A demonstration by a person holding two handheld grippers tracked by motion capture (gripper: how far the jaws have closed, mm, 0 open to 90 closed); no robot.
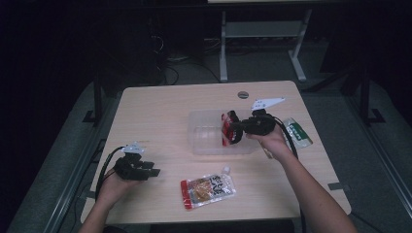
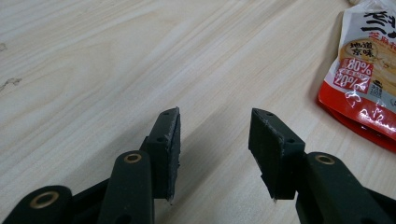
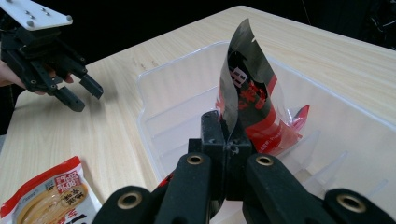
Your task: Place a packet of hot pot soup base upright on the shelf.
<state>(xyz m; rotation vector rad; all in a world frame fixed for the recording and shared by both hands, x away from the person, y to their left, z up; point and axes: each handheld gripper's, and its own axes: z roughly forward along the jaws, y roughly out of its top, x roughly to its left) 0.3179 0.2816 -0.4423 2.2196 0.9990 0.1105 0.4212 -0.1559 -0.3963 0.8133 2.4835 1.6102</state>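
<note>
A: What's in front of you, biggest first?

B: Your table (image 1: 160, 111), then the clear bin (image 1: 201, 141) on it. Your right gripper (image 1: 232, 130) is over the bin, jaws clenched on a red and black pouch (image 3: 247, 100), which stands up from the pads above the bin's inside. I can't read its print.

A: And the other pouch?

B: The red and white pouch (image 1: 208, 190) lies flat on the table, near your edge, well apart from the bin. In the left gripper view it reads "80%" and "20%", with Chinese characters above that include "京味". A green and white packet (image 1: 297, 132) lies just right of your right hand; its print is too small to read.

A: My left gripper?

B: Your left gripper (image 2: 214, 140) is released, jaws partway apart with only bare wood between them. The red and white pouch lies off to its right, not touching.
</note>
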